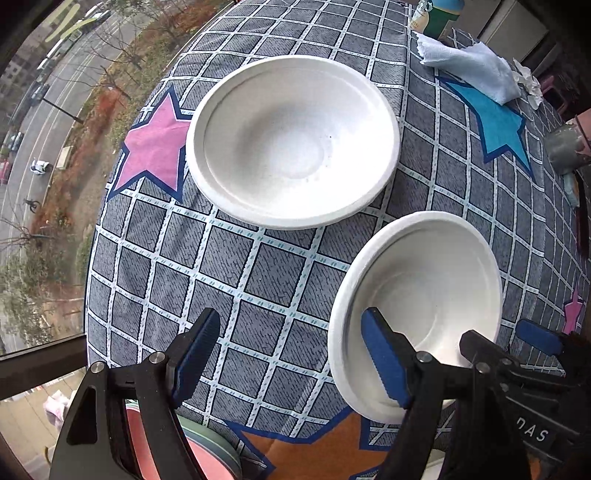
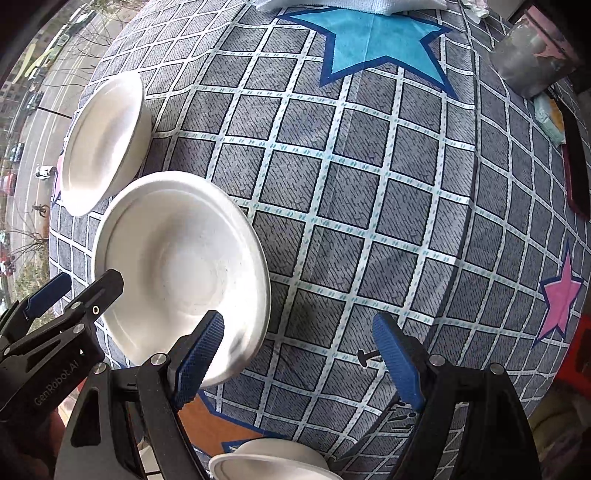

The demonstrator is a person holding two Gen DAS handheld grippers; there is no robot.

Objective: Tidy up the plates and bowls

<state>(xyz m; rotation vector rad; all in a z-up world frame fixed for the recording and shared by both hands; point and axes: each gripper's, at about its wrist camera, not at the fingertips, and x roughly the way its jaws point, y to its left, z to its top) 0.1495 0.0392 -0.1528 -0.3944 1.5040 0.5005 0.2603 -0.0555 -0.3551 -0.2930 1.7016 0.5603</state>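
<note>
Two white bowls stand on the checked tablecloth. The far bowl (image 1: 293, 142) sits beside a pink star; it also shows in the right wrist view (image 2: 105, 142). The near bowl (image 1: 417, 291) sits closer to me and also shows in the right wrist view (image 2: 181, 269). My left gripper (image 1: 291, 356) is open and empty, its right finger over the near bowl's left rim. My right gripper (image 2: 299, 360) is open and empty, its left finger over that bowl's right rim. A third white bowl (image 2: 269, 459) shows at the bottom edge of the right wrist view.
A white cloth (image 1: 476, 68) and a green cup (image 1: 437, 16) lie at the table's far side. A grey mug (image 2: 532, 55) stands at the right. A pink plate (image 1: 207, 454) sits below the left gripper. A window is on the left.
</note>
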